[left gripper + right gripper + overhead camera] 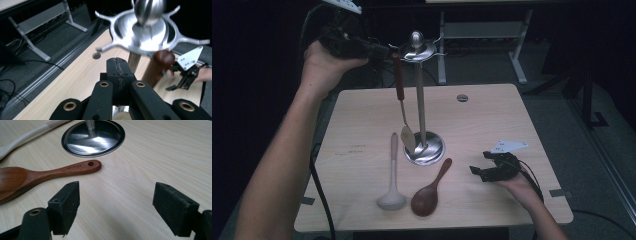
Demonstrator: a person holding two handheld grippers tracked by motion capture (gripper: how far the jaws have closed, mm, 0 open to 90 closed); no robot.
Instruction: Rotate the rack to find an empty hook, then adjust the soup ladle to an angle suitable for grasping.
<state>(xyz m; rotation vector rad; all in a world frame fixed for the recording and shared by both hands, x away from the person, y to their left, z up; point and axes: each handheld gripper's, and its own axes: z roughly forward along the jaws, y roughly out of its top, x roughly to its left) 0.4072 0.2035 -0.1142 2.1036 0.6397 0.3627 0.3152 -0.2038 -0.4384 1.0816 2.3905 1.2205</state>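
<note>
A red-handled metal spoon [400, 95] hangs from a hook of the polished steel utensil stand [420, 100] at upper centre of the high view, its bowl dangling just above the stand's round base, apparently so it can be hooked on or lifted off. Beside its handle top, the left gripper [379, 50] shows jaws closed flat together, empty. At lower right, the right gripper [484, 165] rests open-jawed on the pale wooden table [492, 115], near a brown wooden rice paddle [430, 190] and a cream ladle [392, 180].

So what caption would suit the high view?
Left gripper raised beside the metal stand where a spoon hangs; right gripper rests open on the table.
</note>
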